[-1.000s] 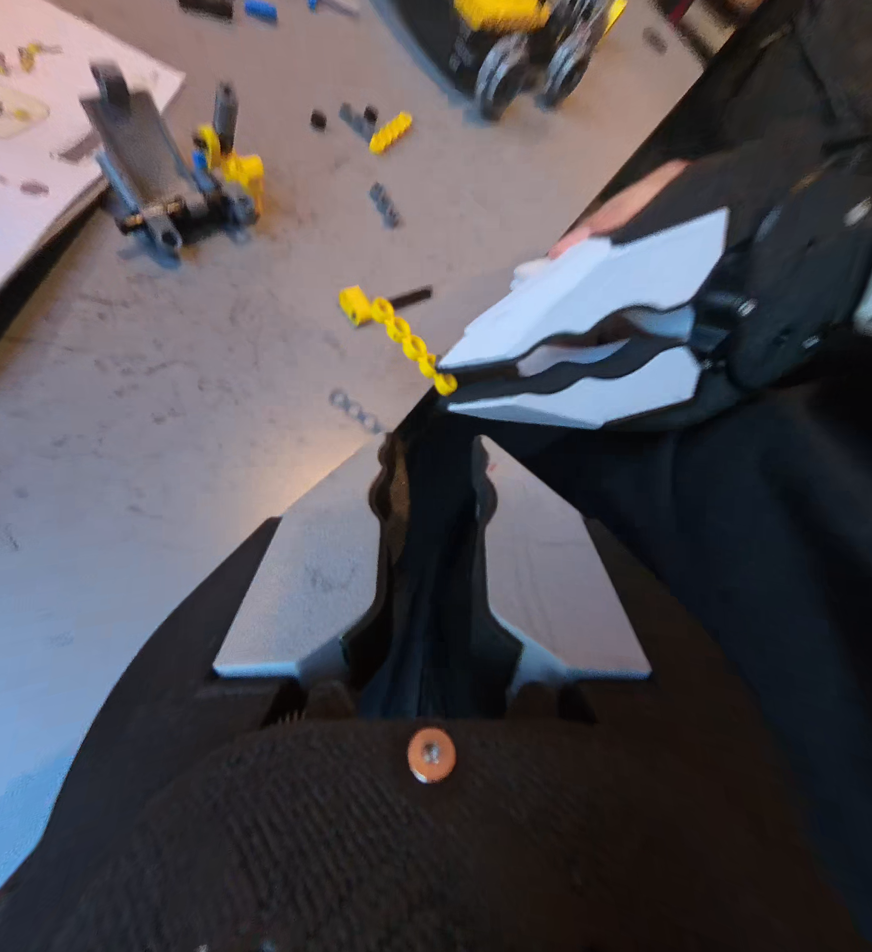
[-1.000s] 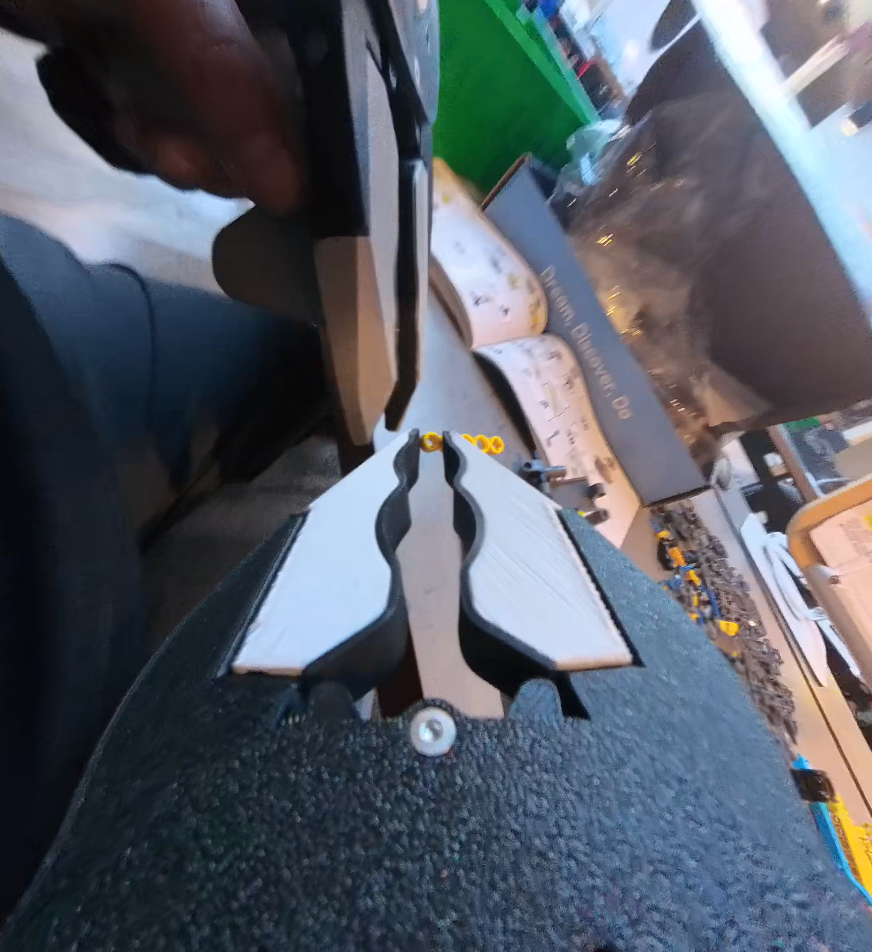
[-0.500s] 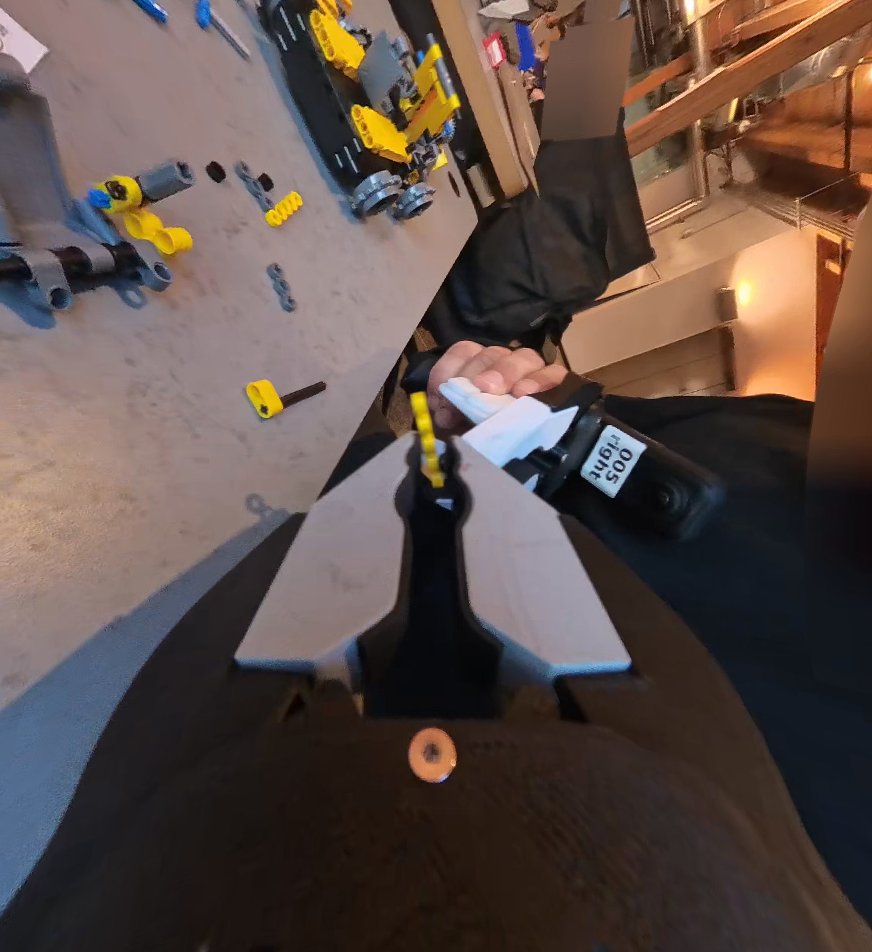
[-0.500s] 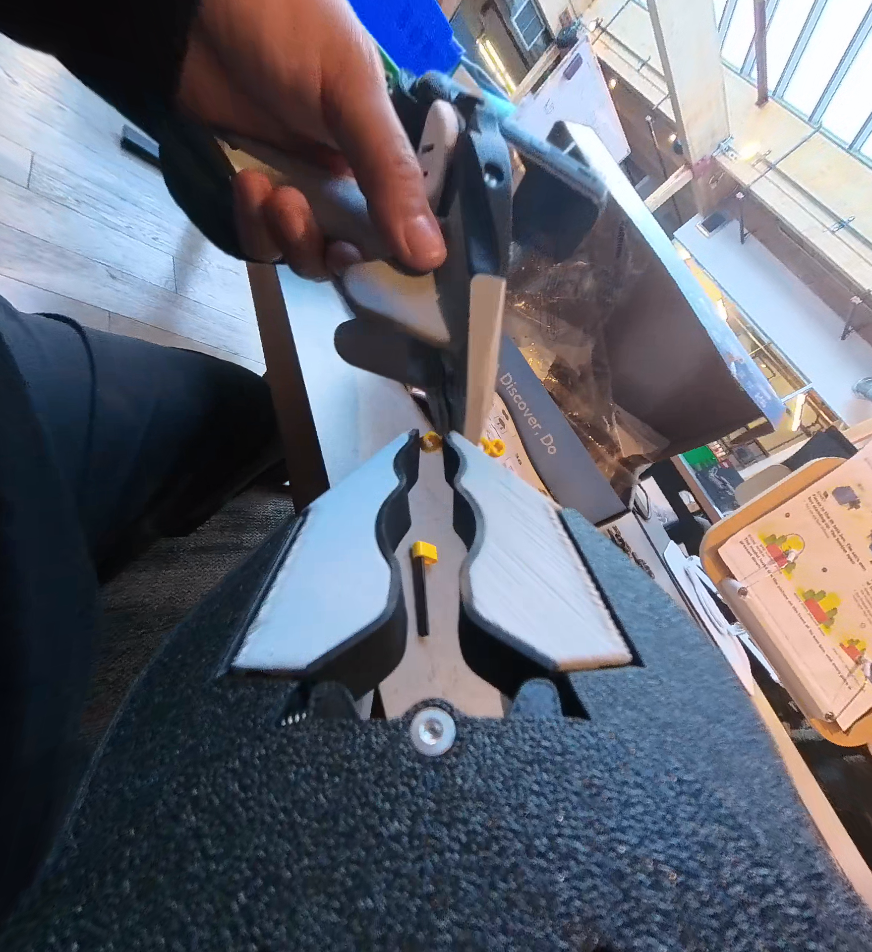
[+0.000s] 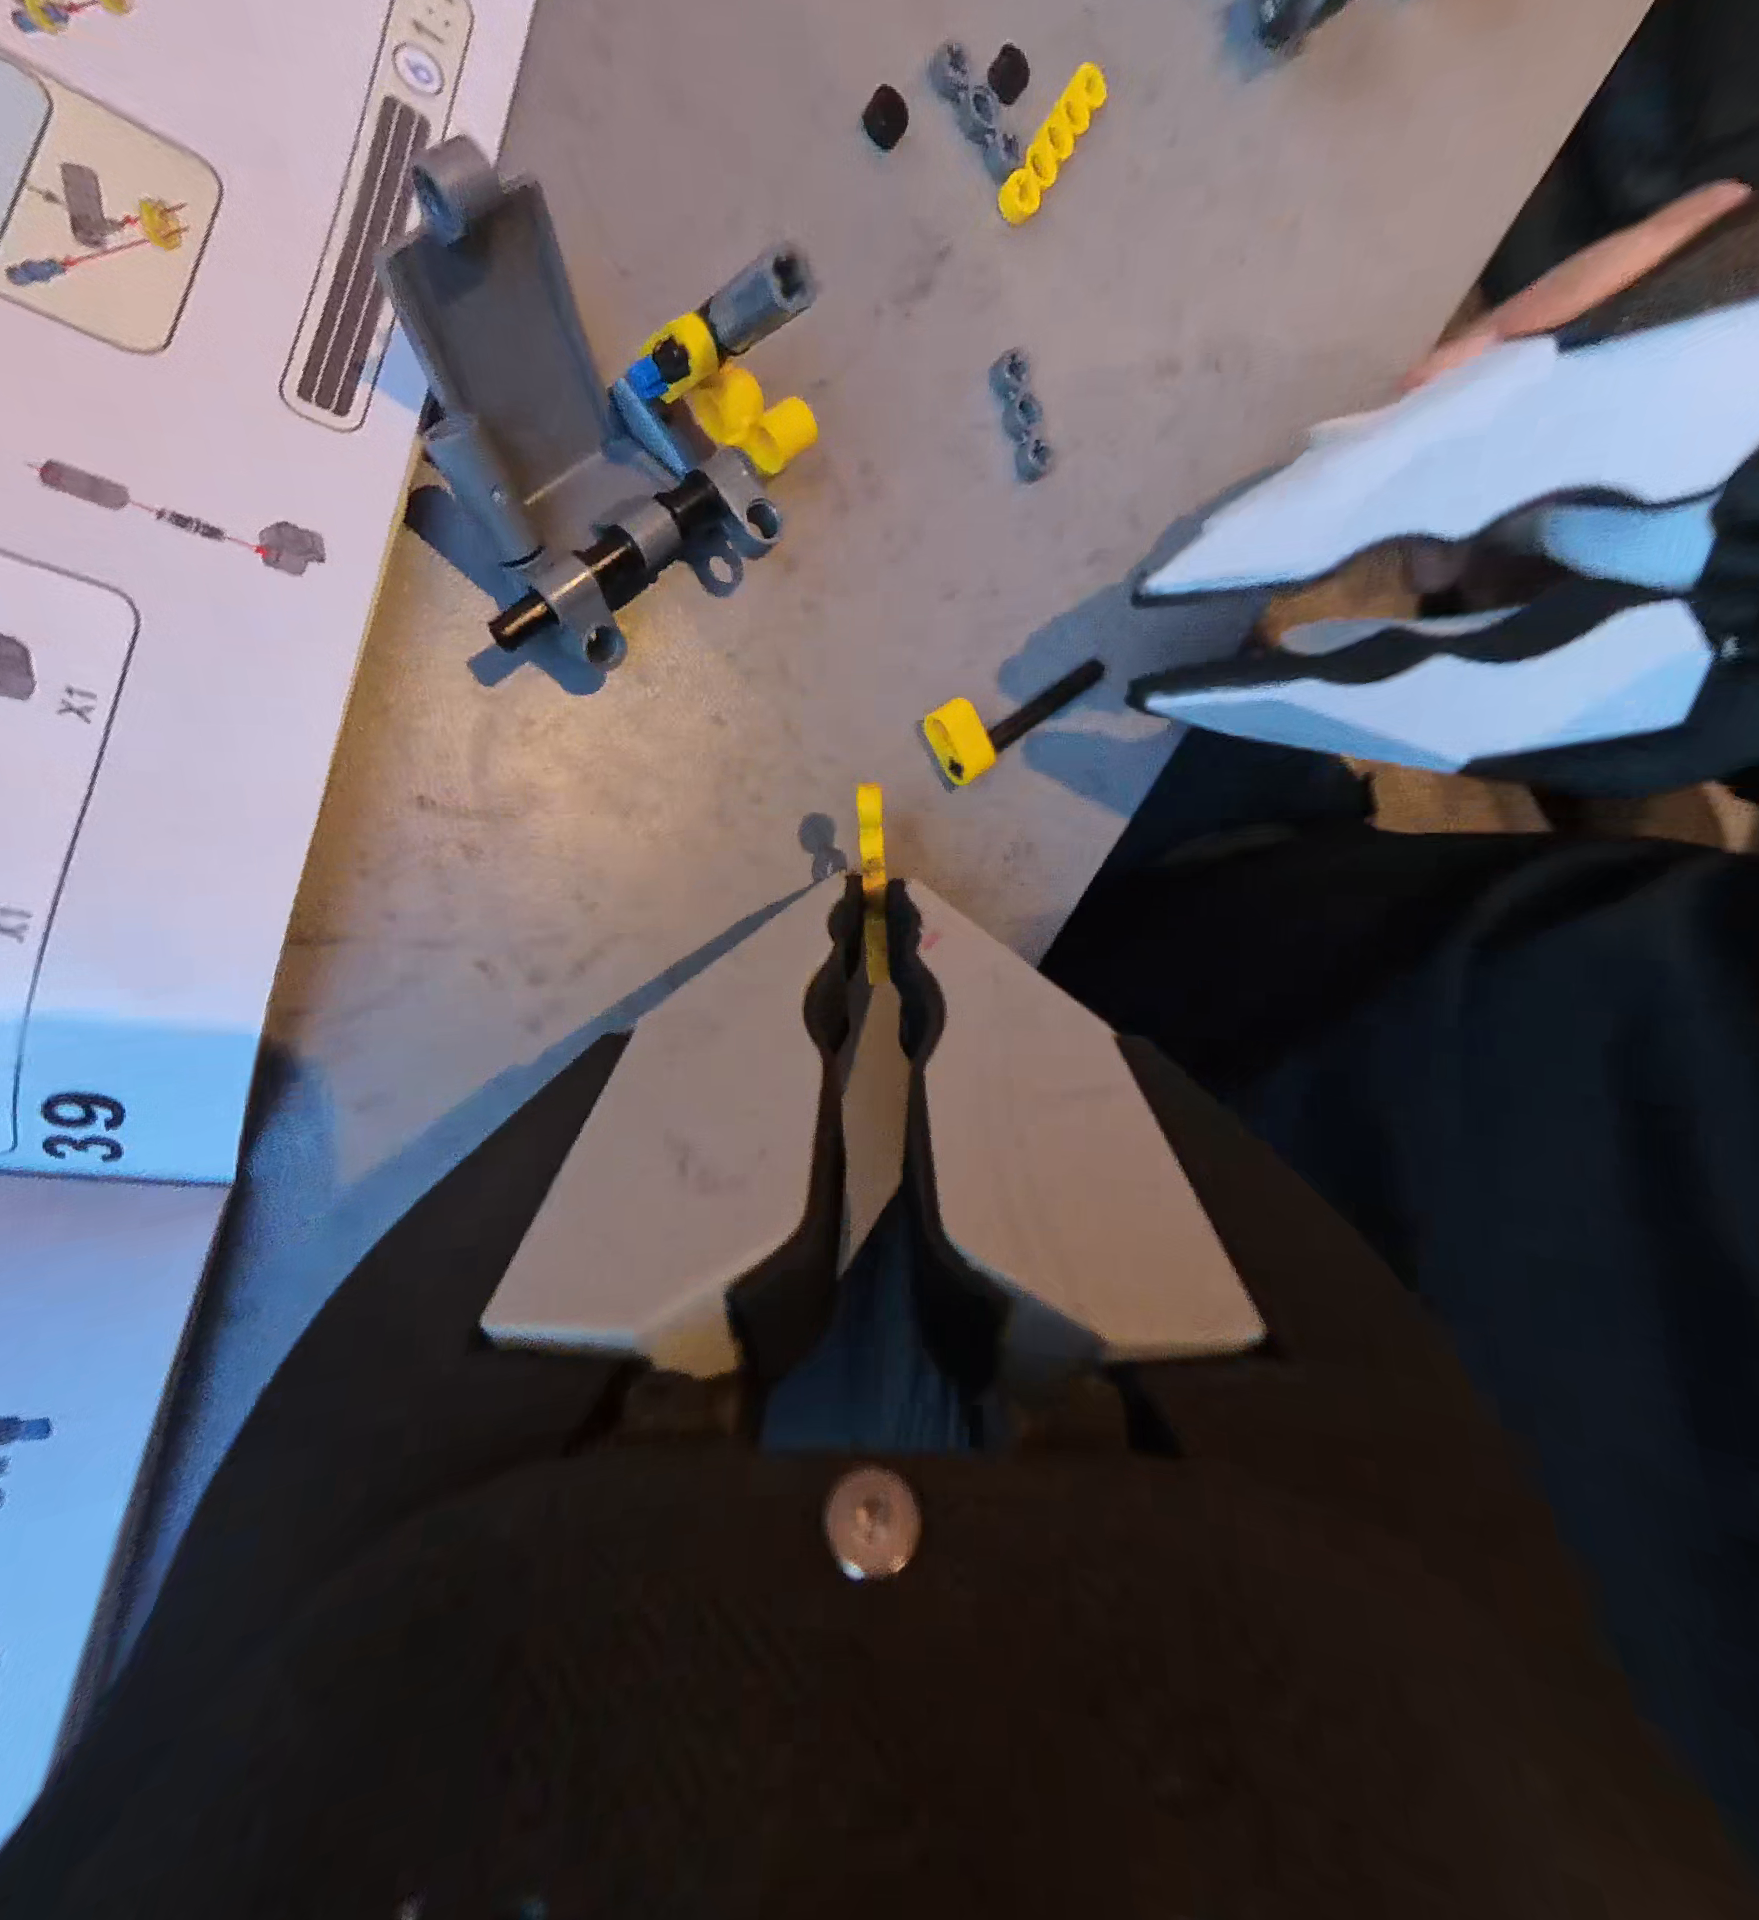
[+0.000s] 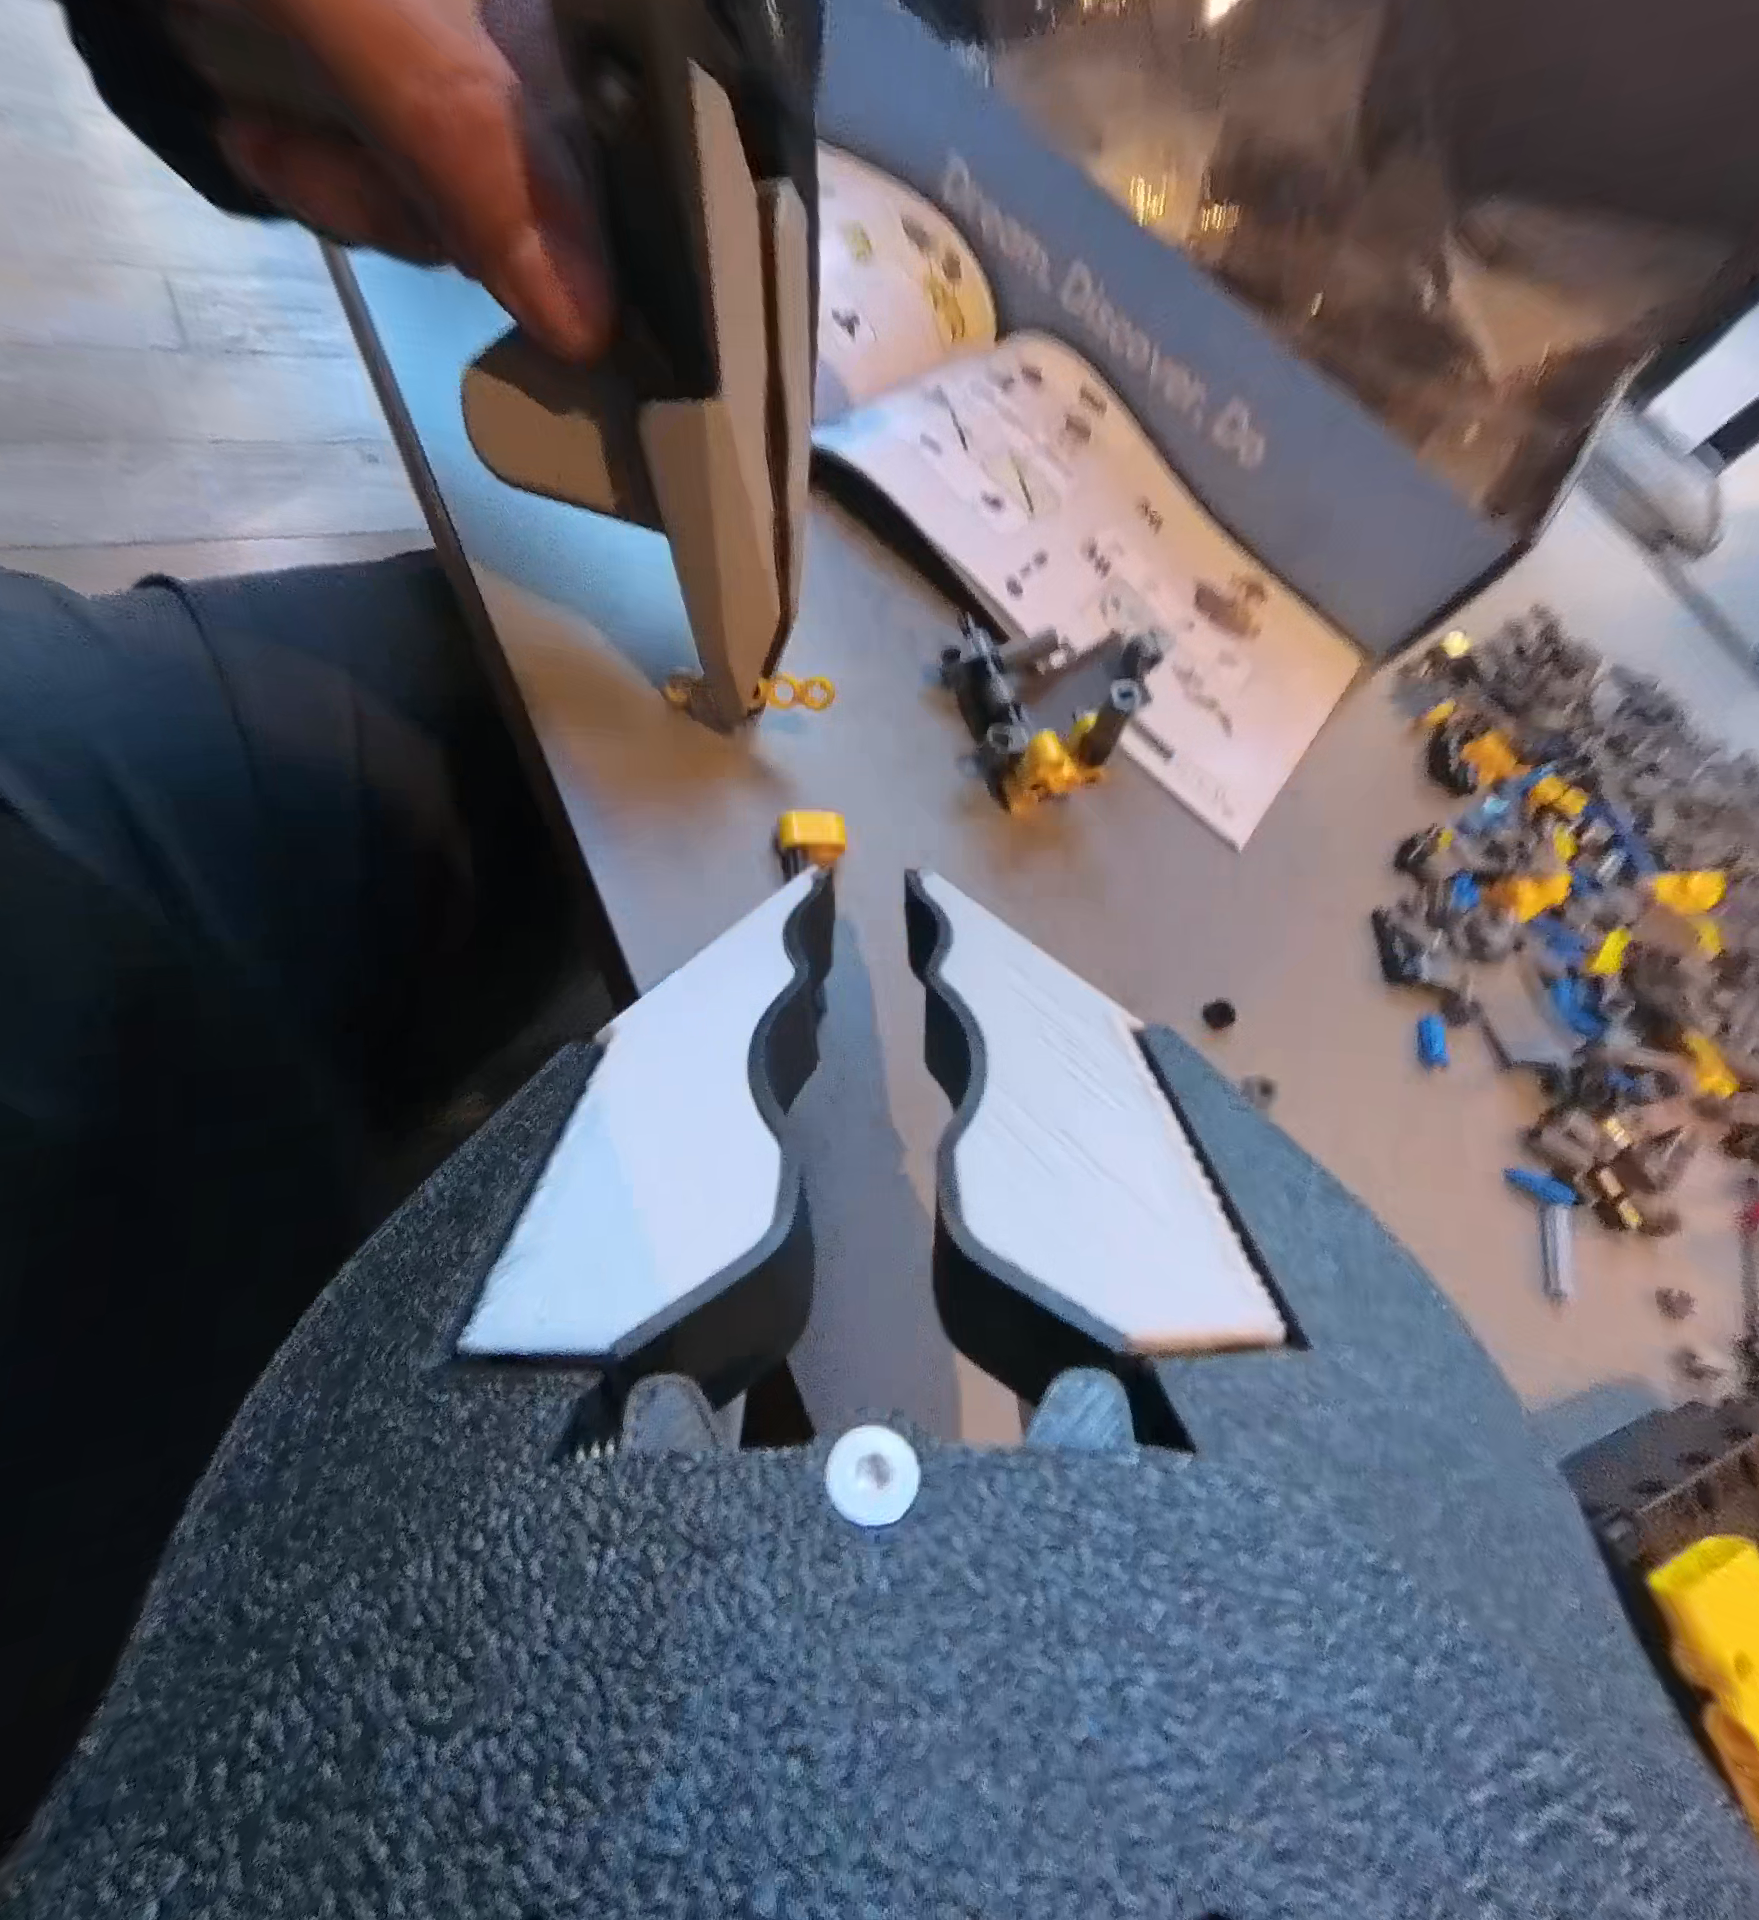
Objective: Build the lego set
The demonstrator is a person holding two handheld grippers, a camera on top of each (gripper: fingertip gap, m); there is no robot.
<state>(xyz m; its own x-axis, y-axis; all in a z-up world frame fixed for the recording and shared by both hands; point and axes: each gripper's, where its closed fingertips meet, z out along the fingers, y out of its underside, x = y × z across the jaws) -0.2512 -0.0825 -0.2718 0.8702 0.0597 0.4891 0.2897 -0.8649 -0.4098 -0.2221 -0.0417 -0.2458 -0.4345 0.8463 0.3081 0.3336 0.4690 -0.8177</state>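
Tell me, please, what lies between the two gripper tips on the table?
In the left wrist view, a yellow piece on a black axle lies between the left gripper, shut on a yellow beam, and the open right gripper.

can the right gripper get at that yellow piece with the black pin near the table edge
Probably yes. The right gripper is open, and the yellow piece lies on the table just past its left fingertip with nothing between. The left gripper, shut on a yellow beam, stands farther back, clear of it.
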